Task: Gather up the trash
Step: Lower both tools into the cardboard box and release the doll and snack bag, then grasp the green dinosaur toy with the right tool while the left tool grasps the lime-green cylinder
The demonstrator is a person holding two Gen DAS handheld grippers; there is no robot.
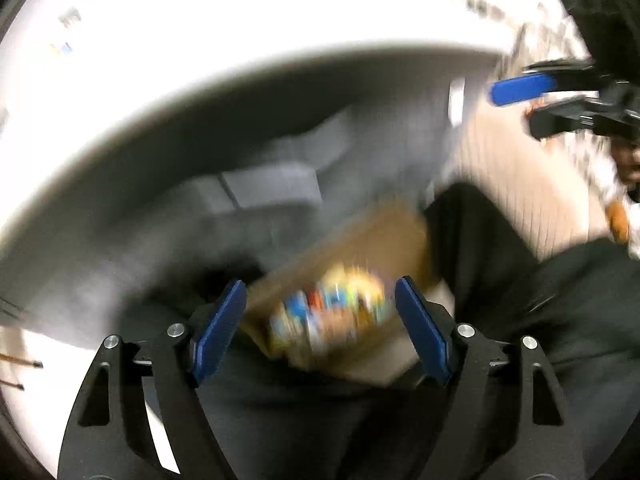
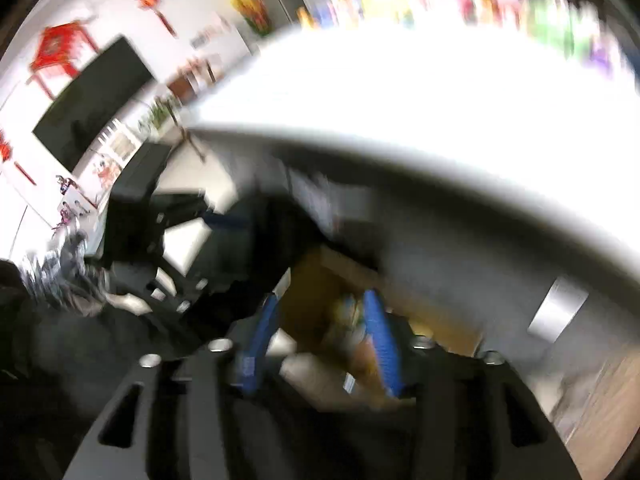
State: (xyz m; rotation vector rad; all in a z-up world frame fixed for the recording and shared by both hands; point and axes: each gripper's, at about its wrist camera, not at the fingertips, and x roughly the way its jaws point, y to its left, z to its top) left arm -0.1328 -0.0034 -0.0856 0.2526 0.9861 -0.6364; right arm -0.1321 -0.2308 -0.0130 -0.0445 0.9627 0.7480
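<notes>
Cardboard box (image 1: 360, 236), one; two tools (image 1: 320, 320) (image 2: 320, 344) above.

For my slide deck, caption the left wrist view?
Open left gripper above a cardboard box holding colourful trash, motion-blurred.

Blurred, colourful wrappers (image 1: 332, 312), apparently trash, lie in a cardboard box (image 1: 372, 236).

We saw a white table (image 2: 400, 92), overexposed, its curved edge crossing both views. Below it lay grey shadowed floor (image 1: 120, 216); pale wood flooring (image 1: 504, 184) showed to one side. In the right wrist view, a white wall (image 2: 24, 184) carried a dark screen (image 2: 92, 104) and red hangings (image 2: 56, 52). Colourful items (image 2: 440, 0) lined the far table edge, too blurred to identify.
</notes>
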